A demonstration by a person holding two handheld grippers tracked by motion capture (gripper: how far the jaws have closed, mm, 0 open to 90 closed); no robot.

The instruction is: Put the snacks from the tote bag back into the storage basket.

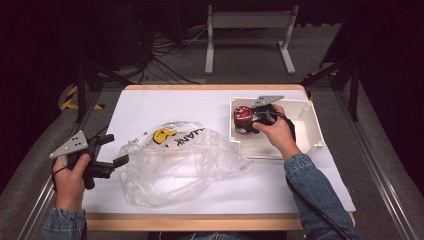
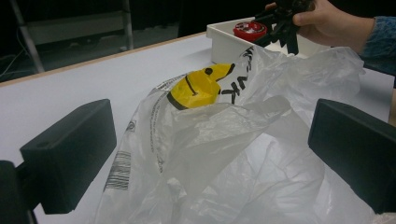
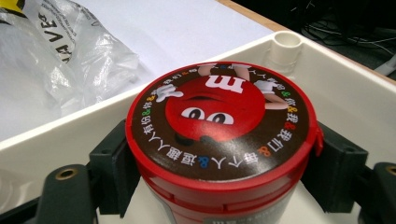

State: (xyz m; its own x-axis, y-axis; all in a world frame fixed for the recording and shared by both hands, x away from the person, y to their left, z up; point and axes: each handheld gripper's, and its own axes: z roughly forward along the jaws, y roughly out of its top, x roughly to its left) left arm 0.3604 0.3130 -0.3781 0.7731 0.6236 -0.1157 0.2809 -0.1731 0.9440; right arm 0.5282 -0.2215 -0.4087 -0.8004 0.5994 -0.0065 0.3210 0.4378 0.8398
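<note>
My right gripper (image 1: 248, 119) is shut on a round candy tub with a red lid (image 1: 243, 119), and holds it upright inside the left end of a white plastic bin (image 1: 310, 131). In the right gripper view both black pads press the sides of the candy tub (image 3: 219, 116) just under its lid, with the white bin's wall (image 3: 70, 126) behind it. A crumpled clear plastic bag (image 1: 175, 162) with a yellow smiley print lies in the middle of the table. My left gripper (image 1: 116, 151) stands open at the bag's left edge. The bag (image 2: 224, 140) lies between and beyond its jaws.
White paper (image 1: 150, 107) covers the wooden table top. The bin sits at the table's back right. A grey metal stand (image 1: 247, 30) and loose cables (image 1: 165, 55) are on the floor beyond the far edge.
</note>
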